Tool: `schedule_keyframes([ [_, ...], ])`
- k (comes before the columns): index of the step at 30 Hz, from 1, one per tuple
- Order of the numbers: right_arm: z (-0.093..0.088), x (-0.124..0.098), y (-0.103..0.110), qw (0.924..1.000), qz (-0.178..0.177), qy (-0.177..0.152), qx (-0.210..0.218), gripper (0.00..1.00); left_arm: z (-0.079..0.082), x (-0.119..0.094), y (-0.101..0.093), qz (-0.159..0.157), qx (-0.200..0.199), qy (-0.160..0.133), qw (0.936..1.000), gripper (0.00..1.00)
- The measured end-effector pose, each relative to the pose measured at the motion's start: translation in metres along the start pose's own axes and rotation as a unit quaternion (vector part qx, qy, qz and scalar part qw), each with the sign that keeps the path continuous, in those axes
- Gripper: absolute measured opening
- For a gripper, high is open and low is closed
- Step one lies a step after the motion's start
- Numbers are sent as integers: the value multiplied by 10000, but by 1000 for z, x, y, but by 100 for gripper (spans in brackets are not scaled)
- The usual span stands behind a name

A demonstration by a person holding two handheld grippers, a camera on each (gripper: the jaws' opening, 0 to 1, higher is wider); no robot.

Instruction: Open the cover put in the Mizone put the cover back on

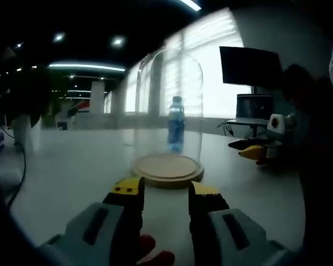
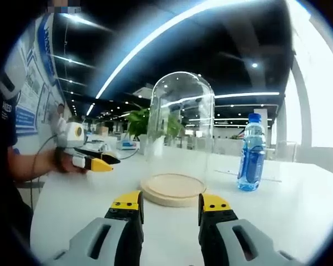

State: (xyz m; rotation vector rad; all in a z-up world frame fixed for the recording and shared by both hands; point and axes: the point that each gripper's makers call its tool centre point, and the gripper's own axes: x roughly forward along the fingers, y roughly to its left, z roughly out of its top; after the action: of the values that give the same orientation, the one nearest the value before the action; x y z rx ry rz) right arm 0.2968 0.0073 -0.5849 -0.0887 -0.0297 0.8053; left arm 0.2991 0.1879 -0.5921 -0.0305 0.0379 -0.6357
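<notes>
A clear glass dome cover (image 1: 167,105) stands on a round wooden base (image 1: 166,169) on the white table. Behind it, seen through the glass, is the blue Mizone bottle (image 1: 176,124), upright. My left gripper (image 1: 165,193) is open, a short way in front of the base, with nothing between its yellow-tipped jaws. In the right gripper view the dome (image 2: 180,122) and base (image 2: 172,189) sit just ahead of my open, empty right gripper (image 2: 170,203). The bottle (image 2: 251,152) stands to the right of the base. Each gripper shows in the other's view: right gripper (image 1: 258,148), left gripper (image 2: 89,159).
A dark monitor (image 1: 250,65) and a smaller screen (image 1: 254,105) stand beyond the table's far side. A cable (image 1: 21,166) hangs at the left edge. A person's arm (image 2: 33,163) holds the left gripper. A green plant (image 2: 137,123) stands behind the dome.
</notes>
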Motion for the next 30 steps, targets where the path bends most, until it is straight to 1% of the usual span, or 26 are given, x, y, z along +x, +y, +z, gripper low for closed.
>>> schedule_keyframes([
  [5, 3, 0, -3, 9999, 15, -64, 103, 36, 3, 1, -1, -107, -107, -64, 9999, 32],
  [7, 5, 1, -5, 9996, 52, -114, 243, 38, 6, 2, -1, -151, -225, -117, 9996, 33],
  [9, 7, 3, -9, 9992, 73, -136, 357, 40, 10, 2, -2, -202, -235, -189, 9993, 33],
  [10, 8, 4, -8, 9991, 117, -129, 399, 40, 12, 3, -3, -231, -221, -220, 9992, 33],
  [12, 7, 8, -4, 9989, 267, -53, 384, 40, 13, 4, -4, -313, -155, -191, 9992, 33],
  [16, 15, 19, 1, 9984, 426, -46, 361, 41, 16, 8, 1, -332, -107, -137, 9993, 36],
  [17, 18, 22, 2, 9983, 460, -54, 347, 42, 21, 10, 5, -283, 37, -235, 9993, 36],
  [19, 22, 28, 2, 9982, 503, -55, 315, 43, 29, 12, 11, -237, 66, -339, 9991, 36],
  [21, 25, 34, 0, 9982, 508, -28, 302, 44, 36, 14, 17, -233, 13, -395, 9989, 36],
  [24, 29, 43, -5, 9984, 465, -21, 325, 46, 40, 18, 24, -249, -48, -350, 9991, 37],
  [27, 28, 47, -13, 9987, 359, 98, 342, 45, 43, 20, 27, -280, -49, -337, 9990, 38],
  [30, 33, 50, -18, 9983, 396, 91, 429, 46, 45, 24, 27, -357, -68, -315, 9988, 38],
])
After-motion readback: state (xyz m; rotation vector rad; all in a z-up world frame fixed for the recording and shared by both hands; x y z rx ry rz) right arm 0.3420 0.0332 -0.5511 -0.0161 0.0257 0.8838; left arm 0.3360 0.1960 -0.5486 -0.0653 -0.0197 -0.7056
